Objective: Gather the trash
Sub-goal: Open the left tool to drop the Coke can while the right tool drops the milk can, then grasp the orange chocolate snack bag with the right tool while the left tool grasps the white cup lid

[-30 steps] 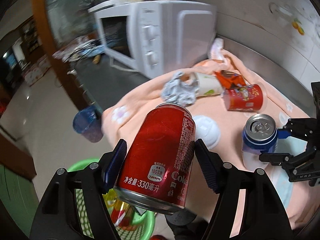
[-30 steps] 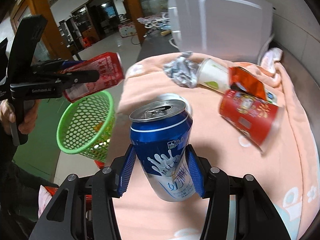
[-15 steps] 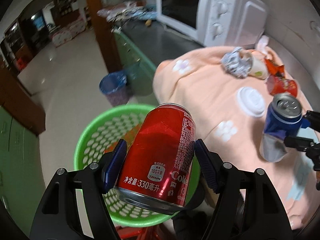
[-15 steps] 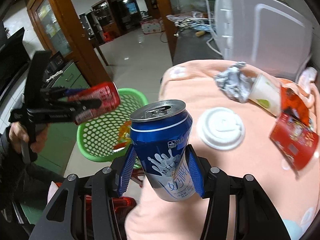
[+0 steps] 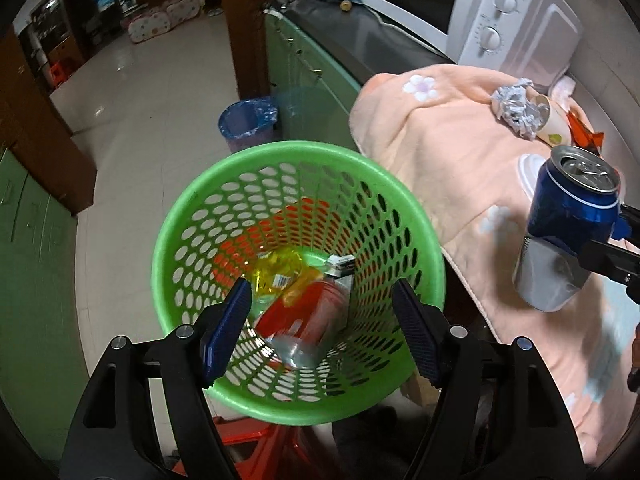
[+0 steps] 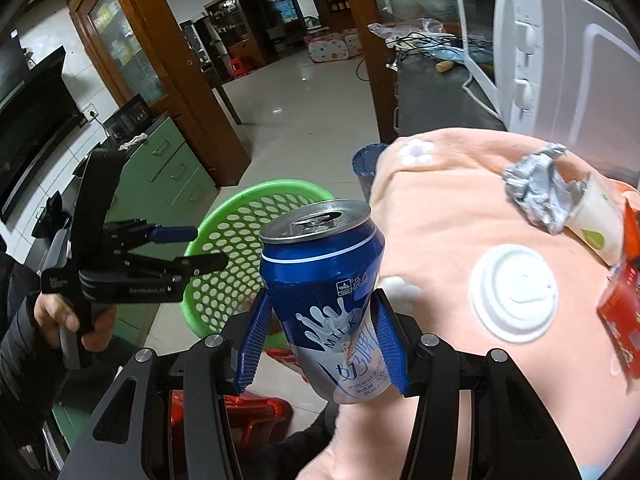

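While the left gripper (image 5: 322,326) hung at lower centre of the left wrist view, fingers wide and empty, a blurred red drink can (image 5: 304,322) lay inside the green perforated plastic basket (image 5: 192,216) among yellow wrappers. At right edge, the blue-and-silver milk can (image 5: 568,228) stood tilted over the peach fleece blanket (image 5: 440,152).

In the right wrist view, the right gripper (image 6: 324,340) clamped that can at centre, dented low. Judged advice: carry it squarely above the basket rim at left of centre before releasing.
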